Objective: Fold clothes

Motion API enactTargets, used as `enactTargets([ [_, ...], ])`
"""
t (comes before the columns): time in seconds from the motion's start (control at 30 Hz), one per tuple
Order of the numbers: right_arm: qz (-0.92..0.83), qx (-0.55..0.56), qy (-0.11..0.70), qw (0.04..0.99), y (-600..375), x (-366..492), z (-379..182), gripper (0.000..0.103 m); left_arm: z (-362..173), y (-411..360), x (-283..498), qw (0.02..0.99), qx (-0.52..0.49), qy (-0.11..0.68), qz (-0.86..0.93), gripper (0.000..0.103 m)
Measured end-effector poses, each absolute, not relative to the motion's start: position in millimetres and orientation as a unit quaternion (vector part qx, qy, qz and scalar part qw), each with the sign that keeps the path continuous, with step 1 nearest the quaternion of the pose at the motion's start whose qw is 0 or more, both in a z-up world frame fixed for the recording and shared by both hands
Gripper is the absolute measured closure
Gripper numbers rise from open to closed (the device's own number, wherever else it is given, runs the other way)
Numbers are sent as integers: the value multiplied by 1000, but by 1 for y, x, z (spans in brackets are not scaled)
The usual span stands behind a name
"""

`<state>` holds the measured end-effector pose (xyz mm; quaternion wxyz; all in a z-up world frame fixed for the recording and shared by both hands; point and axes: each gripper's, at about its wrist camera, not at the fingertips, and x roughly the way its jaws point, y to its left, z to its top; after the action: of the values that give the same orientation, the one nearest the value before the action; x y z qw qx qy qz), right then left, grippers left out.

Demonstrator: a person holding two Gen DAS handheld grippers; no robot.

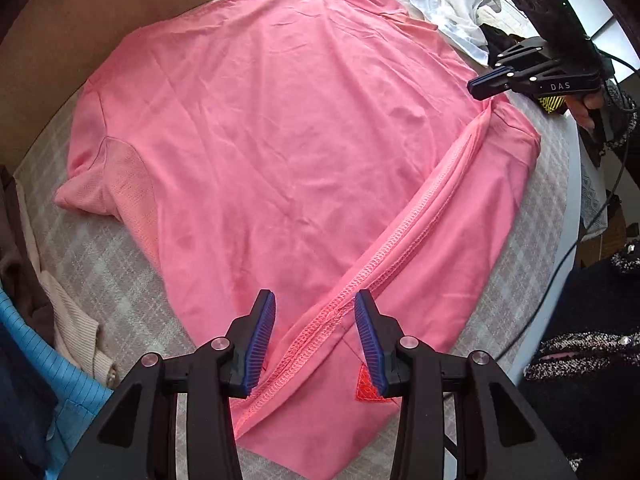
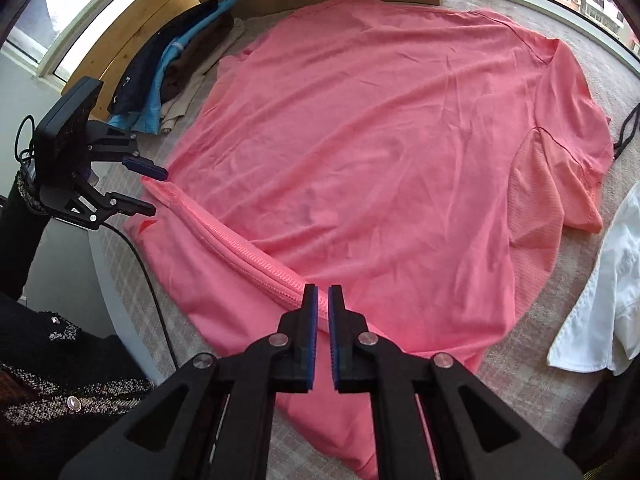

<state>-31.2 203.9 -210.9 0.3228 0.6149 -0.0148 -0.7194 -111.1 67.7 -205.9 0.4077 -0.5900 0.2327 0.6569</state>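
step: hem fold on pink shirt, spread flat on the bed | left claw spread astride hem at 6 o'clock | right claw pressed together, looks empty | next: both pinch hem

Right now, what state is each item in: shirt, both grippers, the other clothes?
Pink short-sleeved shirt: spread flat, hem edge turned over.
Left gripper: open, straddling the stitched hem.
Right gripper: shut, at the hem, holding nothing visible.
White garment: crumpled, unfolded.
Dark, blue and beige clothes: piled beside the shirt.
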Motion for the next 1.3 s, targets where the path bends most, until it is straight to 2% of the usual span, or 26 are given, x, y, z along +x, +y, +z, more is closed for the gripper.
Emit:
enactTargets([
  [0.1, -686, 632, 0, 360, 173, -27, -230, 96, -213, 97, -86, 479, -594, 229, 605, 65],
  [0.2, -692, 630, 27, 352, 153, -36, -248, 97, -229, 96, -69, 511, -600, 224, 573, 65],
  [0.27, -730, 606, 14, 314, 164, -50, -238, 99, -218, 98, -25, 493, -602, 240, 580, 65],
  [0.3, -749, 593, 10, 295, 172, -55, -229, 98, -224, 97, -34, 476, -598, 243, 598, 76],
  [0.33, -762, 581, 11, 285, 179, -57, -219, 96, -231, 97, -43, 458, -593, 247, 615, 77],
  [0.4, -752, 584, 9, 306, 178, -53, -213, 96, -228, 92, -58, 418, -579, 249, 654, 76],
  [0.5, -722, 598, 16, 348, 166, -41, -213, 96, -213, 81, -61, 422, -573, 228, 664, 75],
  [0.6, -676, 623, 35, 392, 134, -29, -236, 96, -217, 91, -45, 459, -577, 235, 634, 75],
  [0.63, -674, 625, 47, 391, 126, -27, -243, 96, -219, 96, -40, 476, -580, 234, 619, 75],
  [0.67, -679, 623, 53, 385, 122, -30, -246, 101, -222, 101, -35, 492, -582, 233, 604, 74],
  [0.73, -707, 608, 50, 357, 125, -41, -241, 101, -230, 112, -26, 511, -583, 239, 585, 74],
  [0.8, -755, 576, 44, 310, 141, -55, -223, 96, -240, 119, -29, 492, -580, 263, 594, 72],
  [0.9, -764, 565, 24, 311, 157, -59, -201, 96, -234, 111, -51, 426, -568, 272, 650, 74],
  [1.0, -755, 576, 53, 309, 156, -48, -200, 96, -218, 106, -55, 421, -552, 261, 671, 72],
  [1.1, -749, 593, 49, 291, 174, -31, -206, 95, -215, 98, -43, 424, -546, 270, 670, 72],
  [1.13, -755, 595, 40, 274, 188, -24, -207, 94, -216, 85, -40, 416, -552, 260, 674, 72],
  [1.2, -767, 596, 14, 237, 220, -10, -205, 84, -217, 56, -34, 397, -566, 237, 683, 72],
  [1.27, -776, 599, -19, 196, 256, 1, -203, 64, -217, 13, -30, 362, -586, 209, 694, 72],
  [1.3, -779, 601, -27, 176, 272, 5, -204, 61, -217, -9, -28, 342, -597, 197, 699, 72],
])
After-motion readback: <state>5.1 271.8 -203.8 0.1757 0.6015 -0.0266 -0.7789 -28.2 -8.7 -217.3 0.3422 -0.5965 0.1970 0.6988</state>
